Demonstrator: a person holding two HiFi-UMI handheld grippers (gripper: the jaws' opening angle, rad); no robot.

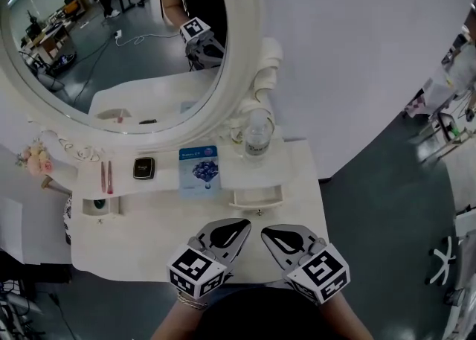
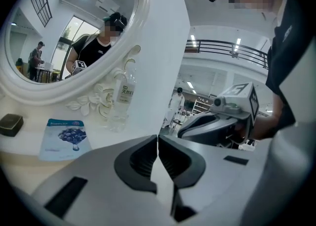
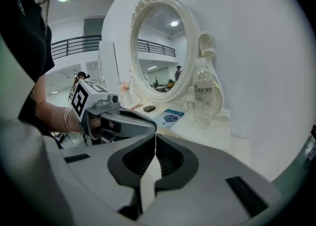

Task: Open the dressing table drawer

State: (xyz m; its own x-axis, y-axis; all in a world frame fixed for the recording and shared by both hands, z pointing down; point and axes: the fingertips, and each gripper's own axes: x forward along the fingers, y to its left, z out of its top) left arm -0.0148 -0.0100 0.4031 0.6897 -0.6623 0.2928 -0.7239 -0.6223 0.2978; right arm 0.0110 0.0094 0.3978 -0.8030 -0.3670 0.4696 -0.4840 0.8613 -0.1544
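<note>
Small white drawer (image 1: 256, 199) set under raised shelf of dressing table (image 1: 134, 245), at 12 o'clock from both grippers, water bottle (image 1: 257, 138) at its 12. Appears pulled out slightly, shallow pale inside showing. Left gripper (image 1: 244, 224) and right gripper (image 1: 265, 231) side by side, claws pressed together, empty.

Cream-white tabletop (image 1: 134, 245) beneath a mirror frame (image 1: 249, 48) of white with raised flower patterning. On it stand a blue-and-white sachet (image 1: 199, 170), a glossy black compact (image 1: 143, 168), a clear bottle (image 1: 257, 138) (white label, dark print), 2 pink-red sticks (image 1: 106, 177) and pale pink flowers (image 1: 36, 158). The left gripper (image 1: 239, 224) and right gripper (image 1: 269, 231) are light grey with black jaws and black-and-white square markings. The floor (image 1: 372, 204) is dark grey.
</note>
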